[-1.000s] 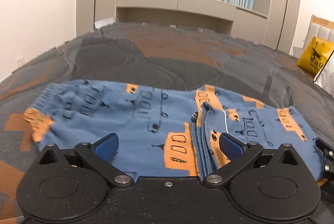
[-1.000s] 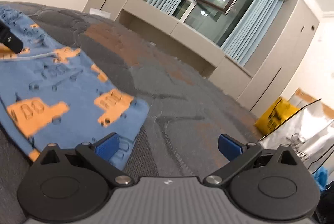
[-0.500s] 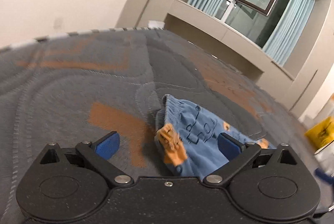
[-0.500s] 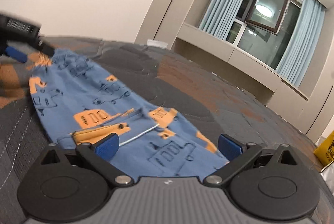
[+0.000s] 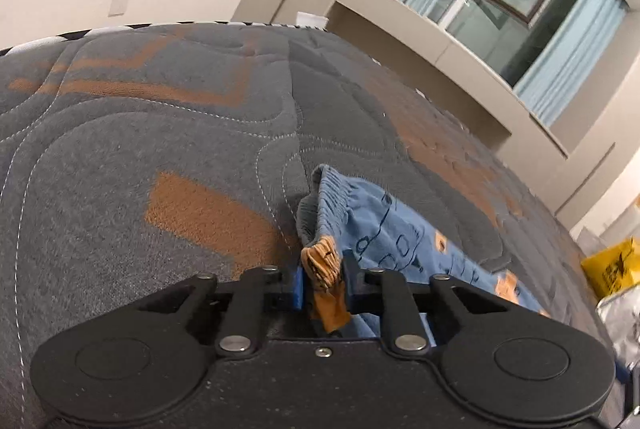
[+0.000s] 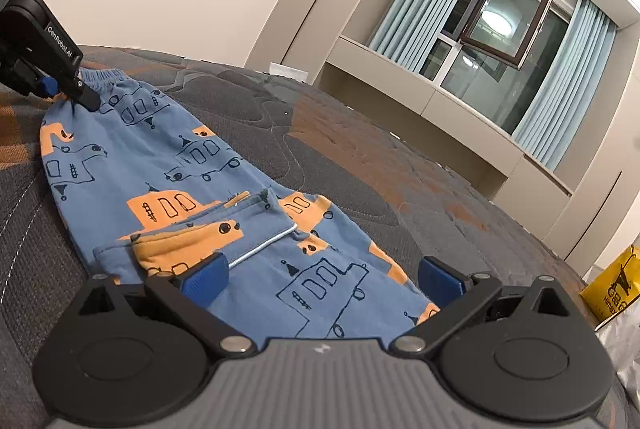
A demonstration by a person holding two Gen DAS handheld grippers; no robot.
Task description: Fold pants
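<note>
Where the left wrist view takes in only the gathered waistband end of the pants (image 5: 372, 225), the right wrist view shows the pants (image 6: 208, 185) along their whole length: blue, printed with orange and outlined vehicles, lying flat on the grey and orange mattress (image 6: 360, 157), with a white drawstring (image 6: 262, 243) across the folded part just ahead of the right fingers. The right view also shows the left gripper (image 6: 86, 97) at the far waistband corner. Left gripper (image 5: 323, 279): jaws closing, nearly together, an orange patch of waistband bunched between the blue pads and touching them, cloth trailing off to the right of the fingers. Right gripper (image 6: 320, 275): jaws spread wide, holding nothing, low over the near end of the pants, cloth lying between and under the fingers.
</note>
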